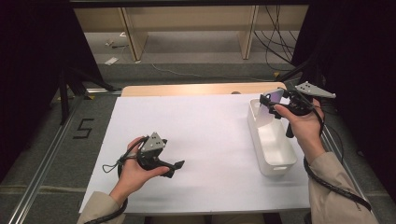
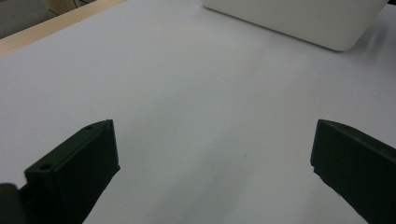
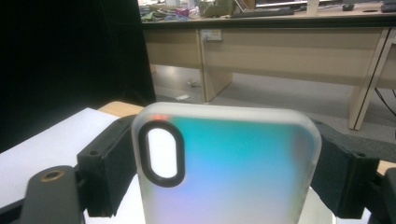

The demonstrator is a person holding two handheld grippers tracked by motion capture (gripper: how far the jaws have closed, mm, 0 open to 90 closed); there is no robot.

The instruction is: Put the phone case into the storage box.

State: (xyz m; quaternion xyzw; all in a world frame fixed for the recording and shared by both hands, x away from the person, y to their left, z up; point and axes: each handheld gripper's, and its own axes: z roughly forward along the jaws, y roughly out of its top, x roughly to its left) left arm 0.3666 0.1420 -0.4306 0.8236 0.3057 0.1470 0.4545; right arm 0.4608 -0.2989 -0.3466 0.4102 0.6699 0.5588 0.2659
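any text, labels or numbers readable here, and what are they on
"5" in black tape or marking, on the grey floor left of the table.
Wall plate under the far desk in the right gripper view: any print is too small to read.
Phone case held in the right gripper's jaws: no lettering visible.
White bin: no label visible.

One legible mark was present: the numeral "5" (image 1: 83, 128), formed in dark tape on the grey floor to the left of the table. The phone case, the white bin and the grippers carried no readable text or branding.
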